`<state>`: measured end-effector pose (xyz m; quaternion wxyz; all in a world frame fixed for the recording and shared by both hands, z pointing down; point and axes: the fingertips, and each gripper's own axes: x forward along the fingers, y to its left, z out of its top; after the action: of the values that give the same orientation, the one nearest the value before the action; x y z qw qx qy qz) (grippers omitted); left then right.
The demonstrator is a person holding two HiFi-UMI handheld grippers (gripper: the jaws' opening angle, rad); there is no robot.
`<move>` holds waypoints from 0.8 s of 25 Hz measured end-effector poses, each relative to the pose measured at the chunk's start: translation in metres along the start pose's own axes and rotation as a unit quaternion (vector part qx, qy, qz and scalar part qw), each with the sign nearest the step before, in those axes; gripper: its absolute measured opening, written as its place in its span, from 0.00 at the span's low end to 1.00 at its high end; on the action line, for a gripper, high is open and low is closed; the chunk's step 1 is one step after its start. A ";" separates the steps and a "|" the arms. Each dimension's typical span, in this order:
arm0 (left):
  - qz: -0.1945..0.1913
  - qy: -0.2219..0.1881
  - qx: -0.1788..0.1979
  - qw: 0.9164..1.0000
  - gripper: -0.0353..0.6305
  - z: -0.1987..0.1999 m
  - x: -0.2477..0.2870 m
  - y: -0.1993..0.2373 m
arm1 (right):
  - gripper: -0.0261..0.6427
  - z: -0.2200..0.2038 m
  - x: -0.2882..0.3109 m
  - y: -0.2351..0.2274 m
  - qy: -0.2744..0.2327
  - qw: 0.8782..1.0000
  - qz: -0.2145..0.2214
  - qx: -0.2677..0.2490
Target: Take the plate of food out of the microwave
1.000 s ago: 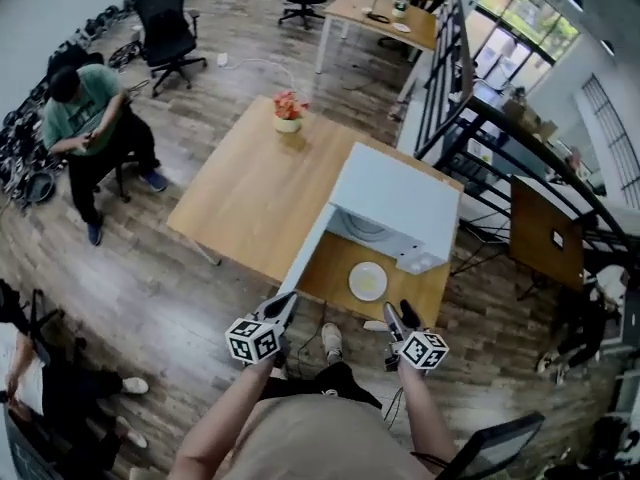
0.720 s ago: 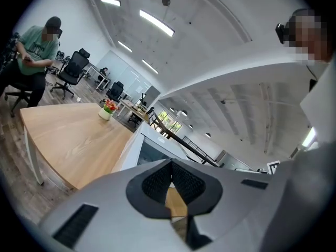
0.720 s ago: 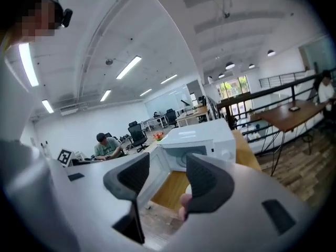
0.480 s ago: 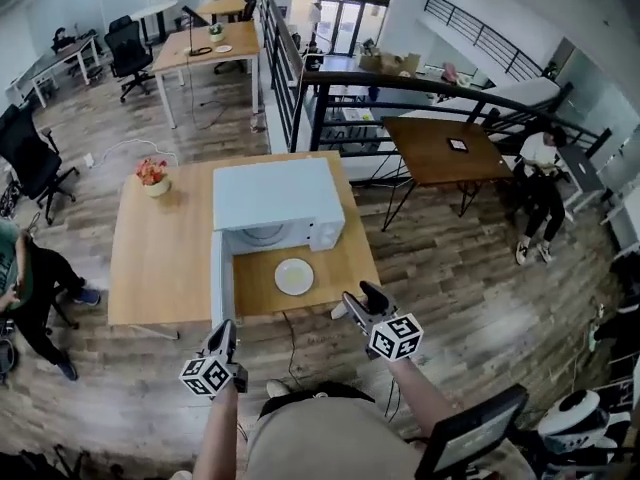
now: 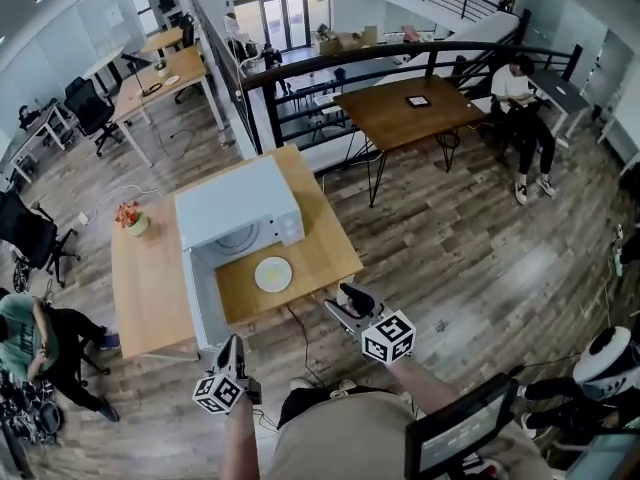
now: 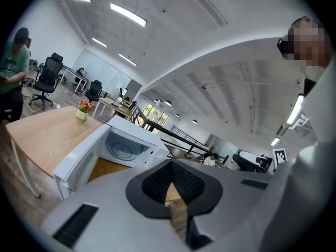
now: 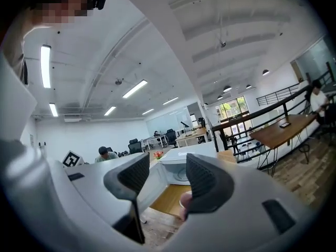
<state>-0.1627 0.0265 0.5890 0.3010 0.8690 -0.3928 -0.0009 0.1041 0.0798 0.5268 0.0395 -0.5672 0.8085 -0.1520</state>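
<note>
The white microwave (image 5: 238, 208) stands on the wooden table (image 5: 150, 278) with its door (image 5: 200, 303) swung open to the left. A white plate (image 5: 273, 273) with pale food lies on the table just in front of the microwave's opening. Both grippers hang over the floor, short of the table's near edge. My left gripper (image 5: 231, 348) is shut and empty; its pads (image 6: 170, 180) meet, with the open microwave (image 6: 123, 146) beyond. My right gripper (image 5: 345, 303) is open with nothing between its jaws, and through the gap (image 7: 165, 175) I see the microwave (image 7: 181, 167).
A flower pot (image 5: 130, 218) sits at the table's far left end. A black railing (image 5: 330, 63) and a dark table (image 5: 405, 103) stand behind. One person sits at the right (image 5: 520, 93), another at the left (image 5: 25, 333). A cable (image 5: 300, 328) hangs below the table.
The head view has swung to the right, so table and microwave now lie at the left. The plate stays before the microwave. Both grippers remain low, off the table's near edge.
</note>
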 end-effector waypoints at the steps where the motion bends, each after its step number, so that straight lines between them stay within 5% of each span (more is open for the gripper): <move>1: 0.001 -0.003 0.002 1.000 0.06 -0.007 -0.004 -0.007 | 0.38 -0.006 -0.010 0.000 0.003 1.000 0.003 -0.004; 9: 0.030 -0.002 -0.033 0.999 0.06 -0.073 -0.043 -0.031 | 0.38 -0.050 -0.061 -0.015 0.034 0.999 0.003 0.008; 20: 0.038 0.005 -0.021 0.999 0.06 -0.077 -0.069 -0.046 | 0.38 -0.071 -0.098 -0.015 0.060 0.996 -0.024 0.063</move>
<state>-0.1612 0.1376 0.6121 0.3211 0.8467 -0.4241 0.0062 0.1357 0.1801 0.5878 0.0236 -0.5724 0.7846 -0.2372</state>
